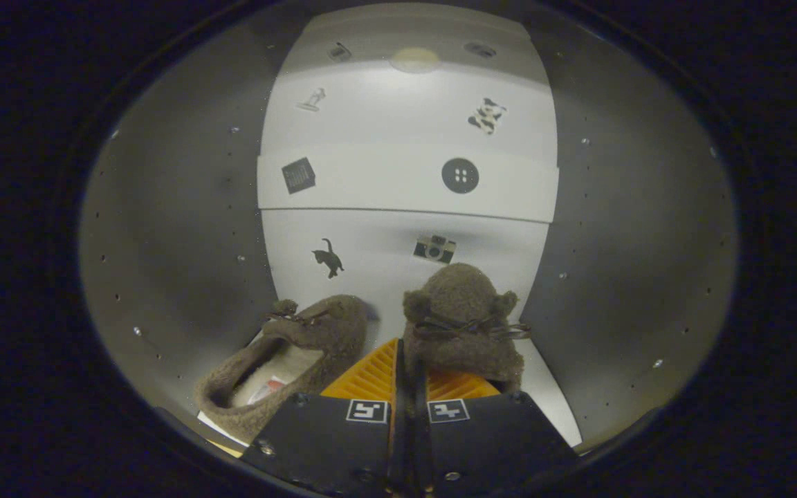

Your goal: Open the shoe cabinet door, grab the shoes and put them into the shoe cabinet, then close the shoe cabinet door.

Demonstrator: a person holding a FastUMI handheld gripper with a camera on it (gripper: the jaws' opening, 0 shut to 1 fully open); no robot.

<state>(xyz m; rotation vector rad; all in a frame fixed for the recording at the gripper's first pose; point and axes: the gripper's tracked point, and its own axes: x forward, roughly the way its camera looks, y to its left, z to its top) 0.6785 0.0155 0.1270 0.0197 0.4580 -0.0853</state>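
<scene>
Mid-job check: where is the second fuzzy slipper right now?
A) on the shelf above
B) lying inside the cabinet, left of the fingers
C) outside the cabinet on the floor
B: the second slipper lies on the cabinet floor left of the gripper, which is shut on the other slipper.

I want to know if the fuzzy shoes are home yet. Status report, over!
Gripper inside cabinet, fingers pinched on right slipper's heel. Left slipper already on shelf beside it. Nothing blocking; release next, door not yet closed.
</scene>
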